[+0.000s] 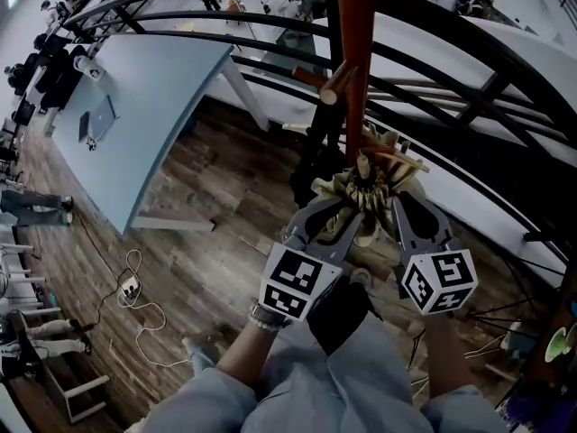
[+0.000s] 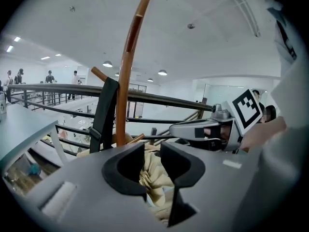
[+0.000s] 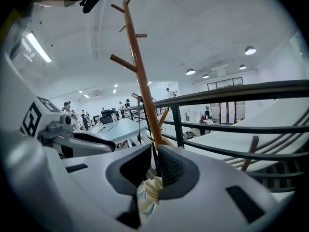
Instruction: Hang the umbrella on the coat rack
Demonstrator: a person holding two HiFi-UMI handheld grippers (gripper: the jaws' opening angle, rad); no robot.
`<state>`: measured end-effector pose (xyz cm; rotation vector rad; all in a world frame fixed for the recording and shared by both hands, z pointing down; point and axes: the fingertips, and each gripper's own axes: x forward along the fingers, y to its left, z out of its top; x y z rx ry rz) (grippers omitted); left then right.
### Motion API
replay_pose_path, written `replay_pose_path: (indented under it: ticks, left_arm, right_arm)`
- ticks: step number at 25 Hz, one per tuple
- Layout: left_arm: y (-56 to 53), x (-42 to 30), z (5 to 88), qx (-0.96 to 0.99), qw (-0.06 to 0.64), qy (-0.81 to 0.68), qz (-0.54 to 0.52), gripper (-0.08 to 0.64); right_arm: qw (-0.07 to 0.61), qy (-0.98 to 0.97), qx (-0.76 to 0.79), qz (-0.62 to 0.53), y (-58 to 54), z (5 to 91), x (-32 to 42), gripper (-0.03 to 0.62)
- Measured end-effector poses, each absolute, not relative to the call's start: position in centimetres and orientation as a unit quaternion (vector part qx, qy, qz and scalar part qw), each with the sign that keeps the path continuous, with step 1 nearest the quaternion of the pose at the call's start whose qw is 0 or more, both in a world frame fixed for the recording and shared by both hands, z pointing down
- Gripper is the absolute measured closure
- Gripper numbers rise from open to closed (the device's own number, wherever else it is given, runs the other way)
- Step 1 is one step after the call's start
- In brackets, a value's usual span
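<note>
Wood floor (image 1: 216, 242), pale-blue table (image 1: 153, 97), dark railing (image 3: 231, 92) — ceiling lts (image 3: 249, 50) on.

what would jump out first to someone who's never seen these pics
A reddish-brown coat rack rises at the top middle of the head view, in front of a black railing. Just below it, a folded beige umbrella is gripped by both the left gripper and the right gripper, each carrying a black-and-white marker cube. Off to the left, a pale blue table stands on the wood floor.

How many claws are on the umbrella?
2. The left claw grips the umbrella by its folded cloth. The right claw grips it just to the right, near the rack pole. None looks hidden.
</note>
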<state>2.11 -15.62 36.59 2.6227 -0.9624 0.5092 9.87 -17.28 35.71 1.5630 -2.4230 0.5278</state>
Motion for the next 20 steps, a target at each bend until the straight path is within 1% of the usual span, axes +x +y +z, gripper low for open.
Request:
replay_pose_path:
  ticks: [5,14,20]
  left_arm:
    - [-14.8,1.9,33.8,0.915,0.149,-0.339,0.159,0.464]
    - [-15.8,0.7,30.4,0.914,0.139,-0.357,0.134,0.501]
    - [-16.1,-0.1,29.7,0.908,0.138,-0.375,0.123,0.535]
  right_arm:
    - [0.113,-0.821,0.53,0.178,-15.7,34.6,10.5,0.569]
    - [0.052,-0.833,0.525,0.168,-15.9,29.6,9.7,0.578]
    - [0.064,-0.842,0.516,0.14,-16.2,28.5,9.5,0.58]
